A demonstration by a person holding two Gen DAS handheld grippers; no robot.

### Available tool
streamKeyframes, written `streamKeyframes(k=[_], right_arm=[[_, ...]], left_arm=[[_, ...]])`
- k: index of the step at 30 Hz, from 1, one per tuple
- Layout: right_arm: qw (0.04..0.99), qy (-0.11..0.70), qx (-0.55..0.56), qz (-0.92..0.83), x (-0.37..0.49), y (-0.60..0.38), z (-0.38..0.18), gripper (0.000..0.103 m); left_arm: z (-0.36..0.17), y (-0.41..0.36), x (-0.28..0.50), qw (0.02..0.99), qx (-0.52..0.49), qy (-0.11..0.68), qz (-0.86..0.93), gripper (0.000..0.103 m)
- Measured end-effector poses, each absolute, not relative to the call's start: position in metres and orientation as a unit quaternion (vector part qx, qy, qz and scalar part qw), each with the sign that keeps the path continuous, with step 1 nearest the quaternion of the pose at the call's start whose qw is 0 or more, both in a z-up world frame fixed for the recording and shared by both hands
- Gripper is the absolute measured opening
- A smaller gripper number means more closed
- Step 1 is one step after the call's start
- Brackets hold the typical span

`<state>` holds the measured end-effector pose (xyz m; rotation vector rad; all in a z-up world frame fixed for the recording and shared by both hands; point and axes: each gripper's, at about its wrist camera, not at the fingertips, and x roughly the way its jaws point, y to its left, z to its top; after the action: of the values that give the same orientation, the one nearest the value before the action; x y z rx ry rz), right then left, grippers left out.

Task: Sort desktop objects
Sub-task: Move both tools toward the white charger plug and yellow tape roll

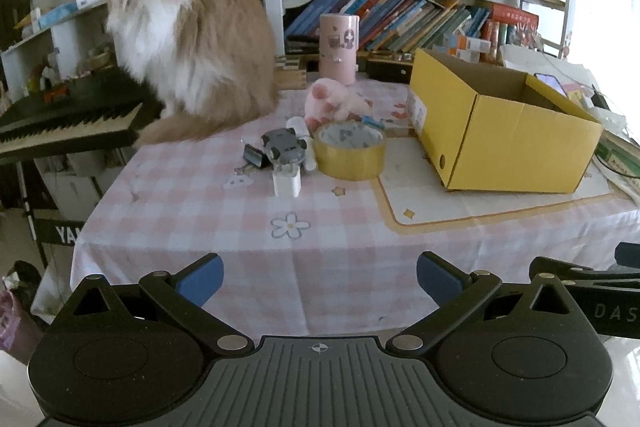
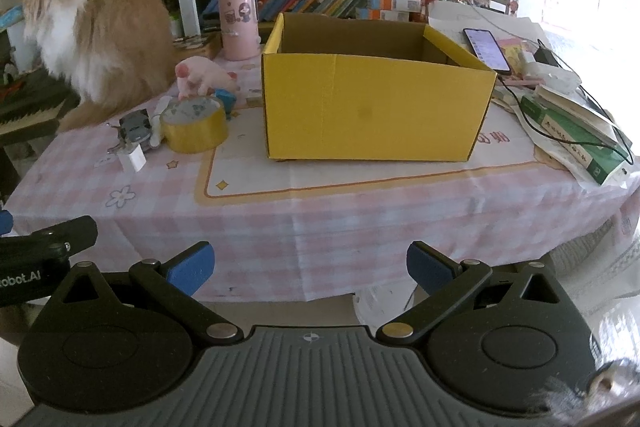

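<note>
- Nearest the camera, the left tongs (image 1: 320,281) hang spread wide and empty over the near edge of the tabletop (image 1: 320,227); the right tongs (image 2: 310,269) are just as wide and hold nothing.
- The things to sort lie in a tight cluster left of centre: a tape roll (image 1: 350,155), a grey toy car (image 1: 284,147), a white charger (image 1: 287,183), a black clip (image 1: 253,155), a white tube (image 1: 304,143) and a pink plush (image 1: 336,103) behind them.
- The yellow box (image 2: 376,107) stands open to the right of the cluster, apparently empty, and is the likely place for them.
- Nothing looks sorted yet, so the step in hand is a first pick.
- The charger, at the near edge of the cluster, looks the easiest start for the left tongs: come in low from the near side and close on its flat faces.
- The tape roll touches or nearly touches the car and tube, so gripping across its wall from above should disturb them least.
- The right tongs, facing the box, suit steadying it or taking the items on the right of the cluster.
- A cat (image 1: 192,43) sits at the far left just beside the cluster; slow, low moves seem wise.
</note>
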<state>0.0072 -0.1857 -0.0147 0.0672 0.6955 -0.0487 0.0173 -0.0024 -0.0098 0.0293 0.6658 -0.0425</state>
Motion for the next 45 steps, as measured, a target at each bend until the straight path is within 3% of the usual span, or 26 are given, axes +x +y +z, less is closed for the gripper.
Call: streamKeyframes(k=[36, 45], right_arm=[[0.945, 0.325, 0.032, -0.006, 0.012, -0.178, -0.005, 0.103], [0.947, 0.32, 0.021, -0.005, 0.01, -0.17, -0.003, 0.103]], left_arm=[[0.005, -0.001, 0.007, 0.958, 0.029, 0.281, -0.043, 0.103], [0.002, 0.008, 0.01, 0.952, 0.02, 0.3, -0.058, 0.103]])
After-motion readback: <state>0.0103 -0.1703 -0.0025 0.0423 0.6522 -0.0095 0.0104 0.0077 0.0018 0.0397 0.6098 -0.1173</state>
